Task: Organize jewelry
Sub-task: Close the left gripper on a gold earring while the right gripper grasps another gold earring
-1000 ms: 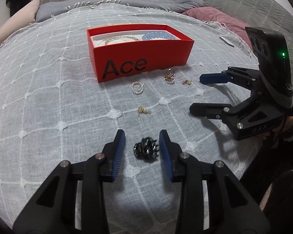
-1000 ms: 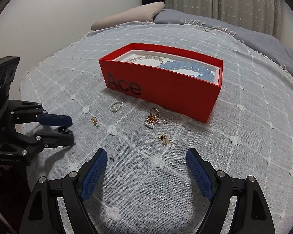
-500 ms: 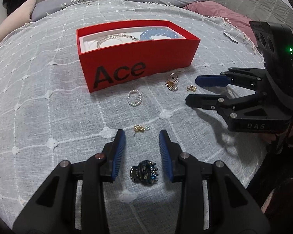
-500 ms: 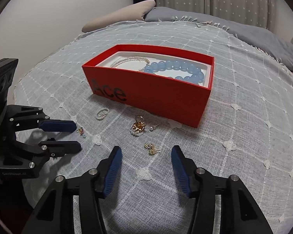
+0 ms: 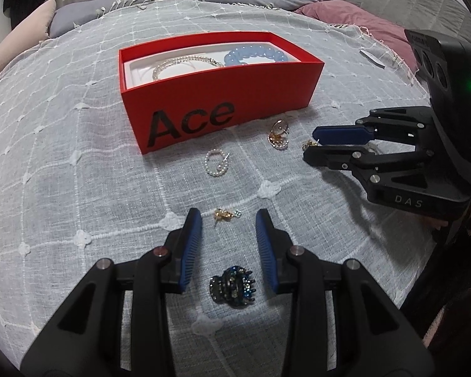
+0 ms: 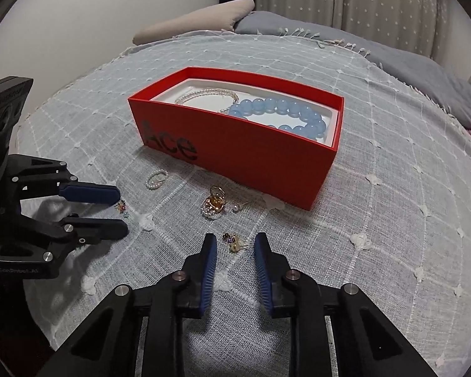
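Note:
A red box (image 5: 267, 94) marked "Ace" holds a blue bead bracelet (image 5: 254, 55) and a pearl chain (image 5: 179, 62). Loose on the grey bedspread lie a pearl ring (image 5: 216, 163), a gold ring cluster (image 5: 278, 133) and a dark hair claw (image 5: 232, 286). My left gripper (image 5: 228, 220) is open, with a small gold earring (image 5: 226, 214) between its tips, untouched; the claw lies further back between its fingers. My right gripper (image 6: 235, 240) has its jaws closing around another gold earring (image 6: 234, 241), and the pads are still clear of it. A pearl stud (image 6: 237, 208) lies beside the cluster.
The bedspread drops off at the near edge under both grippers. A pink pillow (image 5: 345, 19) and a white slip (image 5: 372, 59) lie at the far right, and a beige pillow (image 6: 197, 22) lies at the back. Curtains hang behind the bed.
My right jaws have narrowed from wide to close around the earring. Both grippers have slid forward toward the box; the hair claw now lies back between the left fingers.

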`<state>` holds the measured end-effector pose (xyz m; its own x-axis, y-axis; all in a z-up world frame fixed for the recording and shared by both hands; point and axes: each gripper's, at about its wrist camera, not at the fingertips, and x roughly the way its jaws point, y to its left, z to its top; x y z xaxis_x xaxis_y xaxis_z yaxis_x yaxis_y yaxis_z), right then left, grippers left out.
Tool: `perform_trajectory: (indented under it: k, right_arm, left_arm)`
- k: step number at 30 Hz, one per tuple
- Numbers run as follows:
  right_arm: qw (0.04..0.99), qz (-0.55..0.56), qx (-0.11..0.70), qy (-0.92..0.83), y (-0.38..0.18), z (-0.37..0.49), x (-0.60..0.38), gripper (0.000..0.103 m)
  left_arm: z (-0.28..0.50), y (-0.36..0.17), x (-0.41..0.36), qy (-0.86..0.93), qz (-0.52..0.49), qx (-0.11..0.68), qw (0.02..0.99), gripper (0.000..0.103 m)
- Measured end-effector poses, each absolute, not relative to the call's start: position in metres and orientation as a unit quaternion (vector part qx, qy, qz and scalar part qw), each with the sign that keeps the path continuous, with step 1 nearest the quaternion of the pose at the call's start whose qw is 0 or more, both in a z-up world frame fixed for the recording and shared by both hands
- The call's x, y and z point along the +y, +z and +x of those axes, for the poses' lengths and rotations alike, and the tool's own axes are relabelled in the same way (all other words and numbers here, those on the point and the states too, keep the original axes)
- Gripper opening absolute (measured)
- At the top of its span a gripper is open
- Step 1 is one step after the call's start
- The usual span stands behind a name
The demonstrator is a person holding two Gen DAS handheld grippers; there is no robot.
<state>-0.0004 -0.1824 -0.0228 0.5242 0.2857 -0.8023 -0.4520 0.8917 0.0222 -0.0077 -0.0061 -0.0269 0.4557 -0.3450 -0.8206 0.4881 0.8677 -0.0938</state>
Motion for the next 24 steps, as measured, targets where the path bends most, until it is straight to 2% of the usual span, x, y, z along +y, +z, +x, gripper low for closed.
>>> perform_trajectory:
  k: [12, 17, 24]
  right_arm:
    - [0.866, -0.107, 0.437, 0.219, -0.0240, -0.0013, -0.1795, 0.019]
    - [0.866, -0.111, 0.436, 0.218, -0.0239, -0.0025, -0.1787, 0.015]
    - [0.866, -0.111, 0.436, 0.218, -0.0239, -0.0026, -0.1783, 0.014]
  left_arm:
    - [-0.0084, -0.0279, -0.0061, -0.238, 0.080, 0.456, 0.854, 0.032]
    - [-0.0084, -0.0283, -0.0053, -0.235, 0.078, 0.455, 0.856, 0.024]
    - [-0.0084, -0.0282, -0.0052, -0.233, 0.080, 0.453, 0.856, 0.020]
